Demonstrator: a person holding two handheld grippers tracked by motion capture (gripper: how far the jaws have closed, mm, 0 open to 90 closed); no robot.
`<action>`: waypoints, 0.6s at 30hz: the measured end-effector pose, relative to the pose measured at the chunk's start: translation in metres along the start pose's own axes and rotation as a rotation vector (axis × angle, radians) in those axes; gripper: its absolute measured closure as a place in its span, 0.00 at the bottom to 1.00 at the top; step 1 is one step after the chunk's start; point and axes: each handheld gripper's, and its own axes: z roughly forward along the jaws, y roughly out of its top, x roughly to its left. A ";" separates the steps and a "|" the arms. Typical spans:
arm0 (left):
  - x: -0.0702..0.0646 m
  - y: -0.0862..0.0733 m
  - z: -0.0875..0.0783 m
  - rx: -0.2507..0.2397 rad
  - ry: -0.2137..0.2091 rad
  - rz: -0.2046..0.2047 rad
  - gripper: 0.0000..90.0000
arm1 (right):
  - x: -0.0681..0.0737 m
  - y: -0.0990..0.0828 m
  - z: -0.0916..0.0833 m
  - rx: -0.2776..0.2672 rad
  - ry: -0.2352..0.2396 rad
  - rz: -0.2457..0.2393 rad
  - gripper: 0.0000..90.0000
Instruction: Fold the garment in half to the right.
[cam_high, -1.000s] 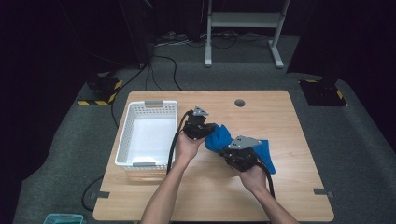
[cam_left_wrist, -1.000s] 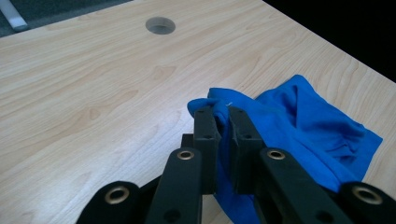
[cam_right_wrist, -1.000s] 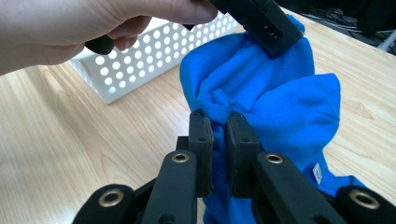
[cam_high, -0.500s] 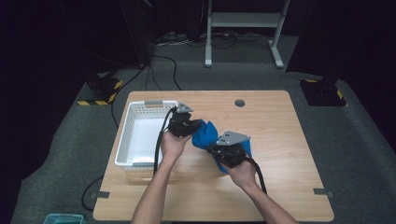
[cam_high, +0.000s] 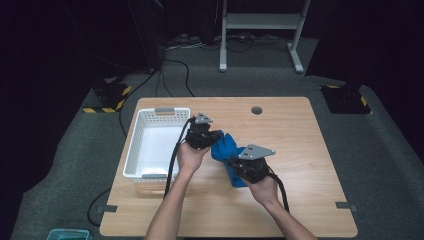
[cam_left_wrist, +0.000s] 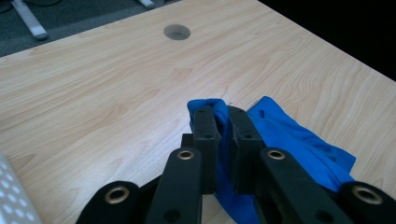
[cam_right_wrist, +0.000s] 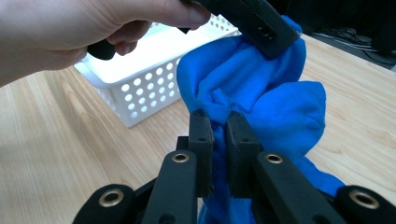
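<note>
Cloth: blue cloth (cam_high: 223, 148) bunched, lifted partly off the counter (cam_high: 295, 150)
Left claw (cam_left_wrist: 223, 122): clamped tight on cloth
Right claw (cam_right_wrist: 218, 122): pinching cloth too
Basket (cam_high: 135, 145): white, just beside

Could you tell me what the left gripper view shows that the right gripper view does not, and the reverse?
Left gripper view: the round hole in the table, and the left gripper shut on the blue cloth.
Right gripper view: the white basket, a hand, and the right gripper shut on the cloth.
Both: the cloth pinched between black jaws above the wooden table.
</note>
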 end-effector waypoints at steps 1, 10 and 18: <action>-0.001 0.000 0.002 0.000 -0.003 0.003 0.93 | -0.001 -0.001 -0.001 0.001 -0.002 0.004 0.92; -0.010 0.002 0.016 0.014 -0.018 0.021 0.93 | -0.010 -0.013 -0.009 0.000 -0.022 0.029 0.92; -0.020 0.004 0.035 0.017 -0.044 0.019 0.93 | -0.020 -0.026 -0.018 0.002 -0.046 0.060 0.92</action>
